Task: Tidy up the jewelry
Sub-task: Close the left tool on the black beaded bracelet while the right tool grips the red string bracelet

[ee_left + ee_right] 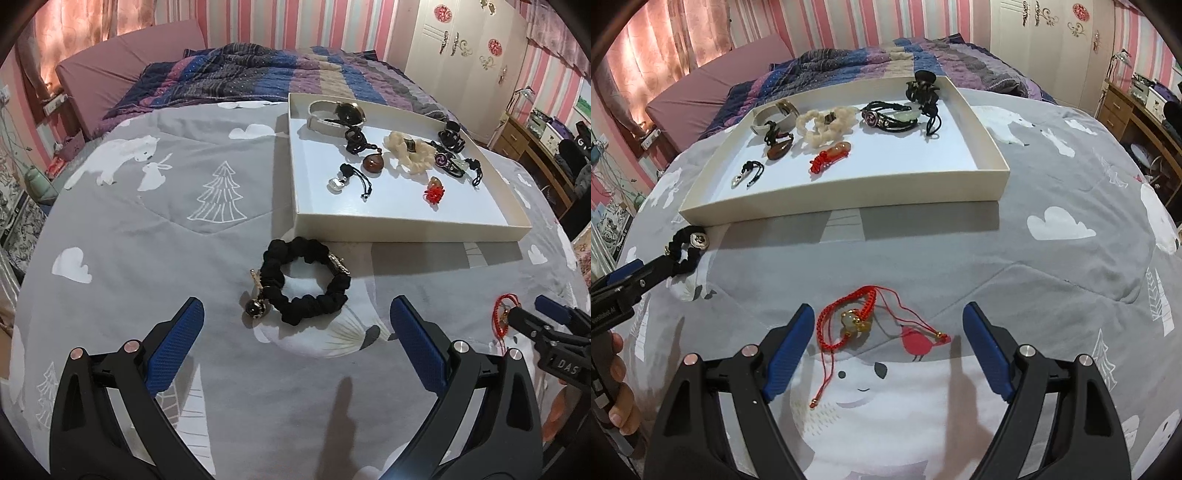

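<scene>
Sorting nearly done: tray (406, 230) on the bed holds most pieces | left: black scrunchie (308, 282) and red bracelet (849, 319) on the quilt (166, 221) near the tray | left tongs (295, 336), right tongs (888, 343) wide open, empty | only the right view shows the bracelet whole.

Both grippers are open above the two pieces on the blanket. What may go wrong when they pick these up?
The red cord bracelet trails thin loose strands, so the right gripper may catch only a strand. The black scrunchie bracelet carries a dangling bead; it might snag the white tray wall when lifted over.
</scene>
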A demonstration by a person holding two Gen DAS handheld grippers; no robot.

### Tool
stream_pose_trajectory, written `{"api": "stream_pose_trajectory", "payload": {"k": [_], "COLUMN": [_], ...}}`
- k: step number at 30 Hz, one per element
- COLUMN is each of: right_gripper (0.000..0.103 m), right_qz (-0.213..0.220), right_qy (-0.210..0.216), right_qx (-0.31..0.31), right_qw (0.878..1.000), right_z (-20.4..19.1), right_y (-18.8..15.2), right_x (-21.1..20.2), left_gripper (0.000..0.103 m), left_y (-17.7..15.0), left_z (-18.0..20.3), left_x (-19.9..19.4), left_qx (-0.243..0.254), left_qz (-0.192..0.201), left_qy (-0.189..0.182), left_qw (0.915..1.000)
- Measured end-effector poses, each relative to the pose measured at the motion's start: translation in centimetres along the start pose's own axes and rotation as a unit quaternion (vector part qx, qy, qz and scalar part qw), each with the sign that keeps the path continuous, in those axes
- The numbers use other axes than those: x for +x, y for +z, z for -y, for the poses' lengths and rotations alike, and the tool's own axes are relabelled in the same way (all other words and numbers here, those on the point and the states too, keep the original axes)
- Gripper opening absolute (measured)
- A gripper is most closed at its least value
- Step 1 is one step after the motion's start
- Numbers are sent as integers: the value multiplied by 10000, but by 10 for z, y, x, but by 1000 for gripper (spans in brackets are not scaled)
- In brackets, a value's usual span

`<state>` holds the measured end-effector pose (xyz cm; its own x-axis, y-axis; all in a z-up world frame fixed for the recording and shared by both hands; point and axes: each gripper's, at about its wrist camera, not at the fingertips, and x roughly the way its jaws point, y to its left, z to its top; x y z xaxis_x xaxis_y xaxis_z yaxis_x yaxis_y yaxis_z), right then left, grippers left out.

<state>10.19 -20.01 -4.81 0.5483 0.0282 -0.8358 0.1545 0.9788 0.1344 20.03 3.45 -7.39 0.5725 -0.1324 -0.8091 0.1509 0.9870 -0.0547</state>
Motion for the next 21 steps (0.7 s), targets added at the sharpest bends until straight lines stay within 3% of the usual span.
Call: {"api": "stream_pose_trajectory", "payload": {"k": [7,16,21], "right_gripper": [83,83,83], "right_qz": [60,-14,14], "right_qy": [-359,-274,-325], "right_qx": [-219,-231,-249], "right_qw": [9991,9994,9992], "right_z": [-4,1,-1], "right_y": [-2,4,7], "right_x": [0,4,4], "left_gripper": [100,99,92], "left_y": [2,17,18], "left_z": [-2,-5,-1], "left_x": [5,13,20], "left_qx": [-82,-23,47], "left_qz": [-61,-74,-175], "left_qy": [-135,-208,-300], "left_qw": [9999,9998,9994]}}
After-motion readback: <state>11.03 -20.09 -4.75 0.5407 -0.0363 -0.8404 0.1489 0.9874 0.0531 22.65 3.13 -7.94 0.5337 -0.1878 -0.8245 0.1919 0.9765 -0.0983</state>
